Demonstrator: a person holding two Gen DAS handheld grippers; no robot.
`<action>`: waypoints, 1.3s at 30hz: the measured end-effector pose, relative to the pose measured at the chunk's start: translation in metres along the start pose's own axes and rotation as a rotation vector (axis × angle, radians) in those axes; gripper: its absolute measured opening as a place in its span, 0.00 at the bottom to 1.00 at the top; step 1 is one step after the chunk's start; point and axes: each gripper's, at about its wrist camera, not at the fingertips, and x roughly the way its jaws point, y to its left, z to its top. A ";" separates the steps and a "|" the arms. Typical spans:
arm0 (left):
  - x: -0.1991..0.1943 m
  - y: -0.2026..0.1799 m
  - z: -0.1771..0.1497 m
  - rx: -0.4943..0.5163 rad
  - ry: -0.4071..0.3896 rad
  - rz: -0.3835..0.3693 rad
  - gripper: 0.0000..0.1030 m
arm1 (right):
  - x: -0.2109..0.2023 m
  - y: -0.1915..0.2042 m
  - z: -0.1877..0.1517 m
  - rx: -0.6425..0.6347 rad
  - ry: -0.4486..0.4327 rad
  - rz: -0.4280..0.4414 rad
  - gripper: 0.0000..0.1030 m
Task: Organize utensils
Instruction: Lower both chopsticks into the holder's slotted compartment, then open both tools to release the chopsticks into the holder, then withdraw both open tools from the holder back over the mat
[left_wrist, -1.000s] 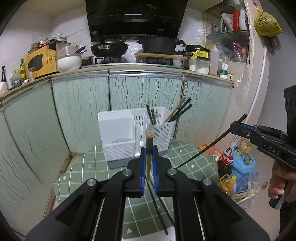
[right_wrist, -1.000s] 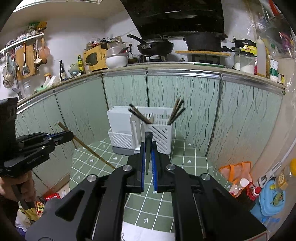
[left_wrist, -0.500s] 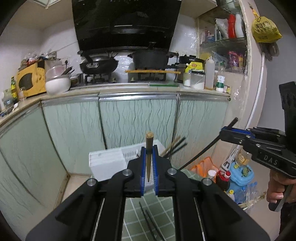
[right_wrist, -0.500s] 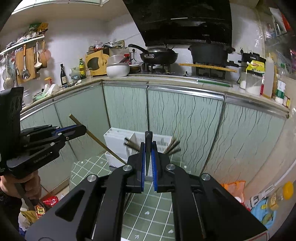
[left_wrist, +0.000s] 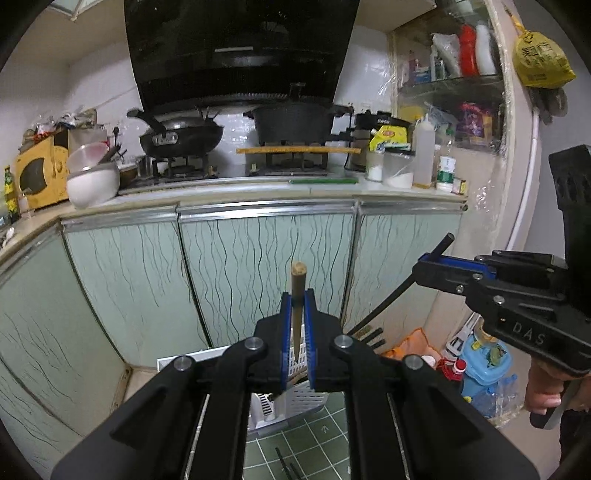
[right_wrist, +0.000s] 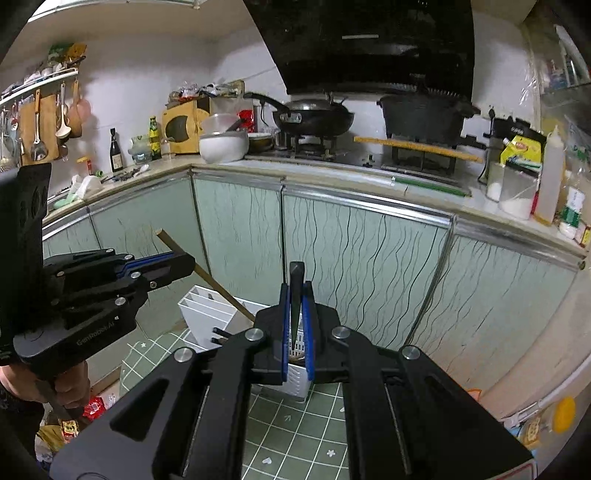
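open air straight ahead of both sets of fingers, up to the cabinet doors (left_wrist: 258, 266) beyond. below the fingers, white utensil holder (right_wrist: 207, 314) on the green-tiled table (right_wrist: 295, 435), dark chopsticks (left_wrist: 369, 334) jutting from it. right gripper (left_wrist: 421, 269) close to the right of the left fingers, black chopstick (left_wrist: 406, 288) slanting down across the gap.

Two grippers (left_wrist: 297, 325) (right_wrist: 296, 325), two held chopsticks (left_wrist: 297, 291) (right_wrist: 296, 291), one white utensil holder (right_wrist: 207, 314), two black pans (left_wrist: 181, 134).

Green checked table (right_wrist: 295, 435) by the cabinets
A white utensil holder (right_wrist: 207, 314) stands at its far edge; dark chopsticks (left_wrist: 288, 467) lie nearer.
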 end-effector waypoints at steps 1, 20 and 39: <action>0.008 0.002 -0.003 -0.004 0.007 -0.001 0.08 | 0.006 -0.002 -0.001 0.003 0.004 0.001 0.06; 0.062 0.020 -0.042 0.012 0.072 0.063 0.71 | 0.079 -0.019 -0.036 0.026 0.063 -0.015 0.59; -0.030 0.028 -0.081 -0.014 -0.014 0.152 0.96 | -0.003 -0.004 -0.071 -0.005 -0.013 -0.086 0.92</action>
